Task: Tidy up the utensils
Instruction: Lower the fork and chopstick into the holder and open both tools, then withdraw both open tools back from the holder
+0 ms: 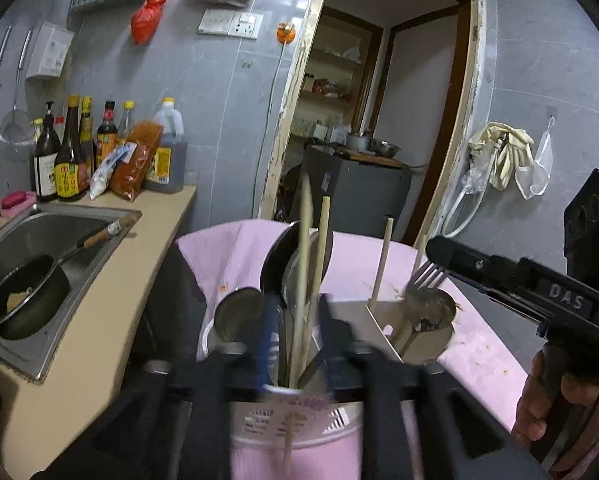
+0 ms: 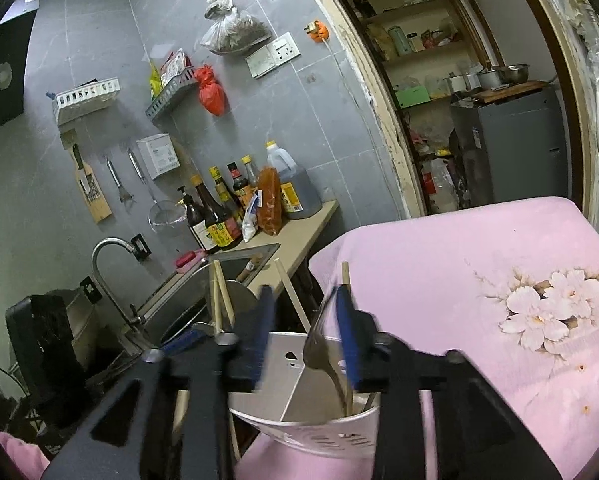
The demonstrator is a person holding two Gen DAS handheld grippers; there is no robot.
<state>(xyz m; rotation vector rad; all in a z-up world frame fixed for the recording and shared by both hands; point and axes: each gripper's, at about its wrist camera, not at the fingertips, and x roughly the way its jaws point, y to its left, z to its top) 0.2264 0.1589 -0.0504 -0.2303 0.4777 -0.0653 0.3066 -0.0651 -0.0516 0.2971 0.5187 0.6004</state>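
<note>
A white utensil holder (image 1: 295, 426) with compartments stands on a pink cloth (image 1: 223, 252). In the left wrist view my left gripper (image 1: 298, 338) is at its near compartment, jaws apart around upright chopsticks (image 1: 305, 256) and spoon handles; the pads do not visibly press on them. A large spoon (image 1: 275, 258) and a smaller one (image 1: 235, 316) stand there too. My right gripper (image 2: 305, 336) hangs over the holder (image 2: 311, 436), jaws apart, with a fork (image 2: 319, 344) standing loose between them, close to the right pad. That fork (image 1: 424, 276) stands in the far right compartment.
A steel sink (image 1: 79, 216) with a dark pan (image 1: 23, 296) lies left of the table, and sauce bottles (image 1: 73, 152) stand on the counter behind it. A faucet (image 2: 103, 264) curves over the sink. A hand (image 1: 539, 412) holds the right gripper's handle. An open doorway is behind.
</note>
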